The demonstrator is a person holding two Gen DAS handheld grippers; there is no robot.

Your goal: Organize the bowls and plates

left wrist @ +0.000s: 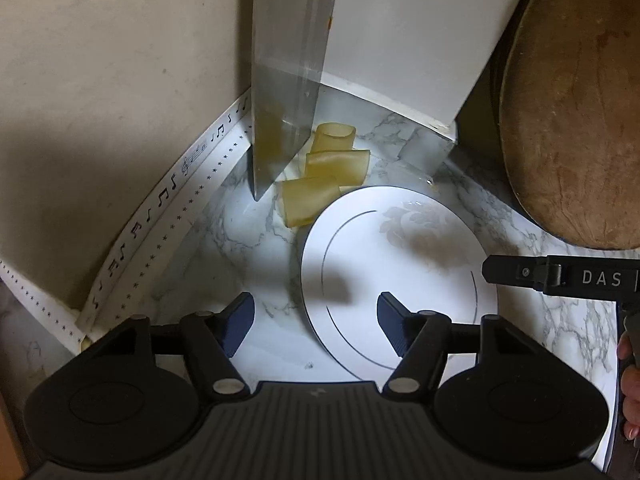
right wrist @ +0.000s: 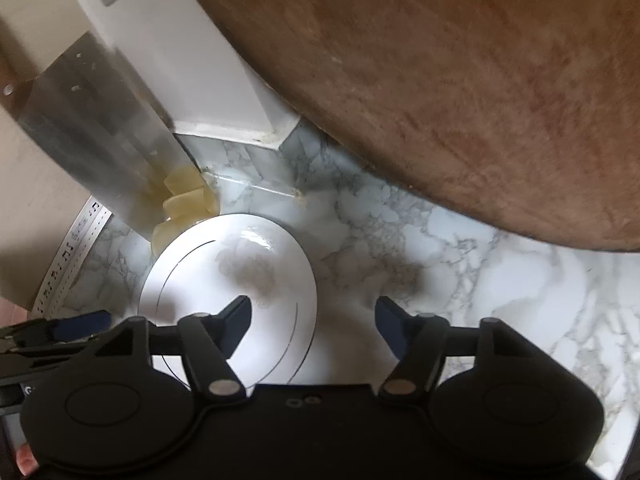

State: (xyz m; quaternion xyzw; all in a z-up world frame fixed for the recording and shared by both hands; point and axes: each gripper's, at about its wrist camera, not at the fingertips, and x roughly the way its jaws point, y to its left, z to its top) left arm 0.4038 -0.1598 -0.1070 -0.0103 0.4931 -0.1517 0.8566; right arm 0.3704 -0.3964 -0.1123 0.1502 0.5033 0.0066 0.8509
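A white plate (left wrist: 396, 280) lies flat on the marble bench (left wrist: 248, 240). It has a thin dark ring and a pale flower on it. It sits near the corner where the wall meets the bench, so it is out of the way but easy to reach from the near side.

The left gripper (left wrist: 316, 320) hangs just over the near left edge of the plate. Its two fingers are spread wide, and nothing is between them. One finger is over the bare bench and the other is over the plate. I think it is spread like this so it can close on the rim.

The right gripper (right wrist: 312, 324) is on the right side of the plate. Its fingers are spread wide too and hold nothing. Its left finger is over the plate, and its right finger is over the bench. In the left view you can see the side of it reaching in from the right.

Just past the far edge of the plate lie some yellow curled pieces (left wrist: 332, 176). A big knife blade (left wrist: 284, 80) stands up against the wall beside them. A white box (left wrist: 408, 40) stands behind. A round wooden board (left wrist: 572, 120) leans on the right, likely to save room.

No bowls can be seen. The plate looks like the next thing to pick up. It is thin and flat, so a gripper must catch the rim with care.
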